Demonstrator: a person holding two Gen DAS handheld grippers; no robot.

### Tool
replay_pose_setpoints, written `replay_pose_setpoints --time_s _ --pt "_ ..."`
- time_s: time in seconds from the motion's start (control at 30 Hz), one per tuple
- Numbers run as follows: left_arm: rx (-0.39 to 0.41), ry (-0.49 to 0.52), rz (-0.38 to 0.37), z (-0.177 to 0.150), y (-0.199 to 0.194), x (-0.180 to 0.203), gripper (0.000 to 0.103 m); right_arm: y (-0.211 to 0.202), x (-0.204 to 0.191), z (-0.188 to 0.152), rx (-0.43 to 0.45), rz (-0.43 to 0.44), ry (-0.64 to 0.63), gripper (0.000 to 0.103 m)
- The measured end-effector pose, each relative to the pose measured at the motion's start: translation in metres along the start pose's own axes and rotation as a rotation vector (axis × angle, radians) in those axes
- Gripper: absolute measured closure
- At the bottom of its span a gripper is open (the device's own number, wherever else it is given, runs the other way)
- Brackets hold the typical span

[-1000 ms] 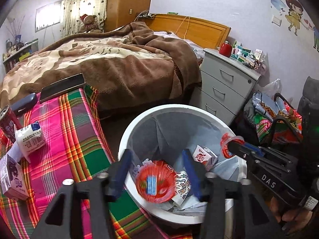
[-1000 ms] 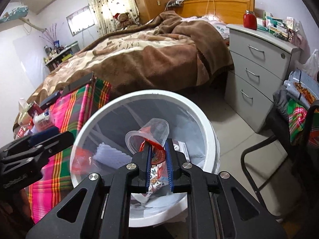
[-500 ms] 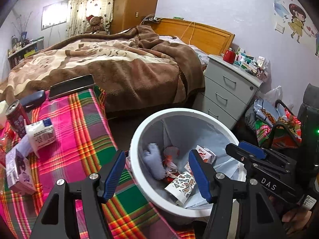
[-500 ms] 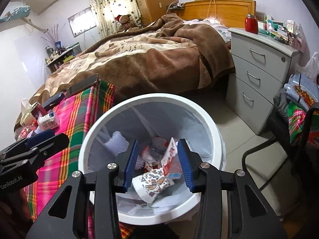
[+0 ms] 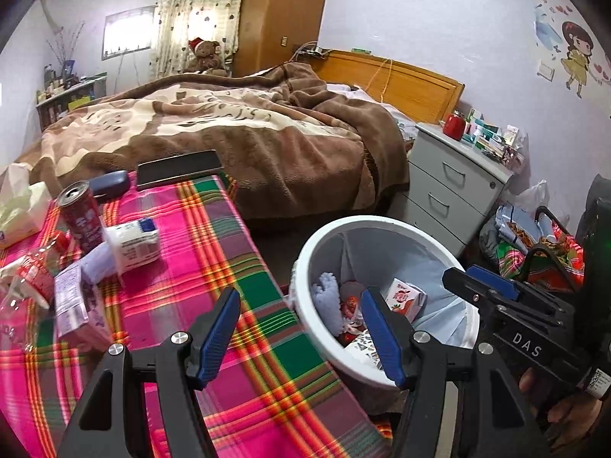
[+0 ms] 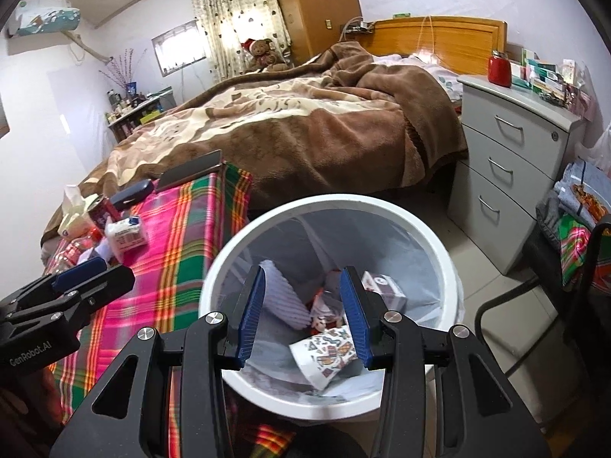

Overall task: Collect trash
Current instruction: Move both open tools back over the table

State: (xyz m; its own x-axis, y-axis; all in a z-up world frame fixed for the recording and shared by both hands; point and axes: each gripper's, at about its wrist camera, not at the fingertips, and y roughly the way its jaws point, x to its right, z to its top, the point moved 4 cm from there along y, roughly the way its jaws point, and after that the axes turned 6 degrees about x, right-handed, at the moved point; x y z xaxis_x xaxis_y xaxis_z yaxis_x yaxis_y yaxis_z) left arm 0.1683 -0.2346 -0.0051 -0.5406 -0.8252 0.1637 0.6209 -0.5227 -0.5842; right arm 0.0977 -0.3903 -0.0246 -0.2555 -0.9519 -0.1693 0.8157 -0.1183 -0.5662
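Note:
The white trash bin point(image 6: 332, 202) stands on the floor beside the plaid-covered table point(image 5: 214, 252). Inside lie a patterned paper cup point(image 6: 328, 355), a small carton point(image 6: 382, 286), a pale cloth point(image 6: 282, 294) and a clear cup with a red wrapper point(image 6: 324, 305). My right gripper point(image 6: 301, 313) hangs open over the bin, holding nothing. My left gripper point(image 5: 299, 328) is open and empty above the table's edge, next to the bin point(image 5: 382, 223). On the table's left side sit a red can point(image 5: 80, 217), a white carton point(image 5: 131, 242), a purple packet point(image 5: 72, 303) and a clear plastic bottle point(image 5: 23, 282).
A tissue box point(image 5: 19, 206), a dark case point(image 5: 110, 183) and a flat black device point(image 5: 177, 166) lie at the table's far end. Behind is a bed point(image 5: 229, 133) with a brown blanket. Grey drawers point(image 5: 454, 191) and a chair piled with clothes point(image 6: 573, 236) stand right of the bin.
My right gripper opened and the clear cup with the red wrapper dropped into the bin. My left gripper swung left, from over the bin to the table's edge.

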Motion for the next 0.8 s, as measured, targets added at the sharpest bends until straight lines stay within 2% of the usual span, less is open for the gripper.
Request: replay_pose_setpoints --time_s 0.1,0.2,0.23,0.8 --pt "0.013 -0.009 0.019 -0.001 -0.009 -0.009 0.038 0.000 -0.010 0.001 0.009 0.020 -0.011 0.060" --pt "0.027 -0.014 0.039 -0.002 -0.018 -0.018 0.038 -0.001 -0.021 0.001 0.019 0.047 -0.020 0.049" --pt "0.031 -0.019 0.041 -0.002 -0.021 -0.022 0.038 -0.001 -0.024 0.000 0.021 0.057 -0.022 0.049" --pt "0.072 -0.106 0.175 -0.017 -0.065 -0.105 0.038 0.013 -0.091 -0.004 0.011 0.164 -0.102 0.049"
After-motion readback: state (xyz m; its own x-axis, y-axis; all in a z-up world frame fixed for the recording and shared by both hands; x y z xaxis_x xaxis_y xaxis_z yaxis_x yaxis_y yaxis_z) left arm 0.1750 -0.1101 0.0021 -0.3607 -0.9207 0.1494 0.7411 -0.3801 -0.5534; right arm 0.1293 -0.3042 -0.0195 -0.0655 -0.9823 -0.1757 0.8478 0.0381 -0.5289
